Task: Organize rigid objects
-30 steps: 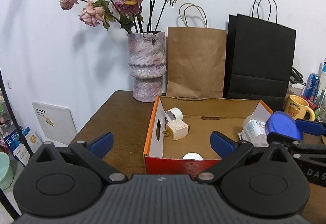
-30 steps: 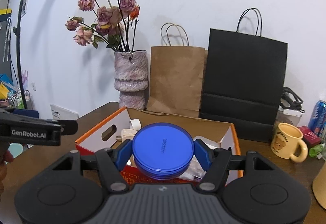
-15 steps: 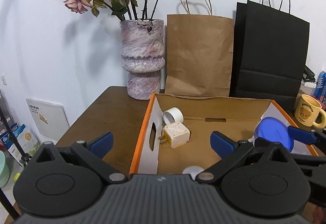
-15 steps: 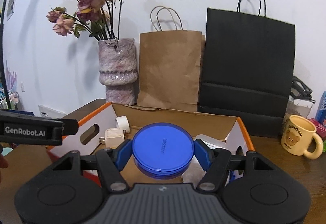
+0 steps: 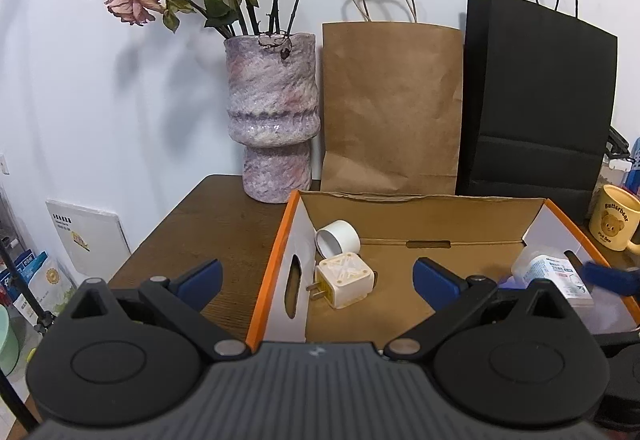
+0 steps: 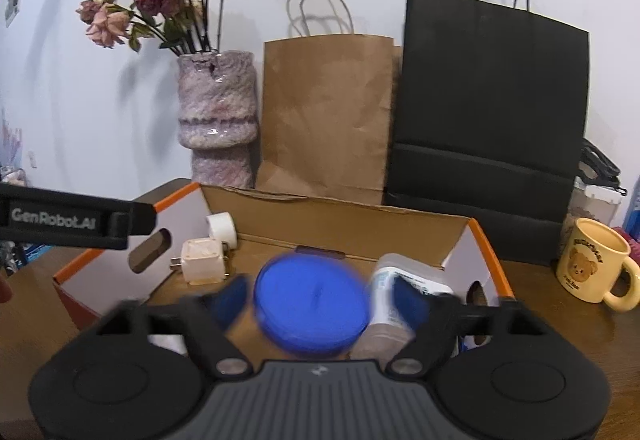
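My left tongs (image 5: 316, 274) are matte black plastic with a ribbed dark grey panel in the middle bearing a small pale logo. Two round black discs sit on either side. Angled black arms pivot on silver screws and end in blue fingertips (image 5: 200, 274). My right tongs (image 6: 318, 296) look the same: black body, ribbed grey centre, silver screws, blue fingertips (image 6: 410, 304), here blurred. Seen from the right, the left tongs' black side reads "GenRobot.AI" in pale grey letters.

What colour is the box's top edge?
Orange, on the cardboard box; it shows best in the left wrist view.
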A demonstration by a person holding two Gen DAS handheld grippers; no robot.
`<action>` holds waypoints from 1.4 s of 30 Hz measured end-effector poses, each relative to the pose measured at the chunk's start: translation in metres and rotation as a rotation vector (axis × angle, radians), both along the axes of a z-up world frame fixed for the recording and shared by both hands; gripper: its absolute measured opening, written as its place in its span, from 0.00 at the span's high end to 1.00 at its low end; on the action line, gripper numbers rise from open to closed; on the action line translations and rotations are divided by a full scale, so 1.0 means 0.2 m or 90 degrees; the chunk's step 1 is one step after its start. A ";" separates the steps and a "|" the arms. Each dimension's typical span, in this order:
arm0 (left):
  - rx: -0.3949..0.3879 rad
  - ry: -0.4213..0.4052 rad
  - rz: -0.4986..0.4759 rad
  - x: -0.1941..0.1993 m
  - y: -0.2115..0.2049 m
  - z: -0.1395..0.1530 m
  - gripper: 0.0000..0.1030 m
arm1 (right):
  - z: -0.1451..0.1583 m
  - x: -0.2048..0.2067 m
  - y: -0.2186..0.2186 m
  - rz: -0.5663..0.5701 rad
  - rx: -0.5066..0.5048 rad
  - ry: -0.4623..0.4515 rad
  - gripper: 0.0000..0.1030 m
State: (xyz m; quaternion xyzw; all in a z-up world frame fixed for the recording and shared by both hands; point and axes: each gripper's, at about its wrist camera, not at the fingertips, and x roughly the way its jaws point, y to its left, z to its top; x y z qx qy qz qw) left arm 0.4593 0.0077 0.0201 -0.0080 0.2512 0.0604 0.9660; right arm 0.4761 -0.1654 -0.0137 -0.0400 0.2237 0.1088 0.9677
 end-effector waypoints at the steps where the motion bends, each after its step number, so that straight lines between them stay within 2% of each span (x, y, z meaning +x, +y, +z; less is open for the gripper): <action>1: -0.001 -0.001 0.001 0.00 0.00 0.00 0.00 | 0.00 -0.01 0.00 -0.009 -0.002 -0.008 0.00; 13: -0.004 -0.007 0.000 -0.02 0.01 0.01 0.00 | 0.00 0.00 -0.02 -0.025 -0.002 -0.012 0.00; 22: -0.007 -0.030 0.002 -0.12 0.02 0.08 0.00 | 0.06 -0.10 -0.06 -0.037 0.004 -0.024 0.00; 34: -0.002 -0.055 -0.005 -0.37 0.02 0.15 0.00 | 0.14 -0.36 -0.14 -0.050 0.008 -0.037 0.00; 42: -0.015 -0.052 -0.003 -0.65 0.05 0.15 0.00 | 0.17 -0.66 -0.17 -0.049 0.009 -0.043 0.00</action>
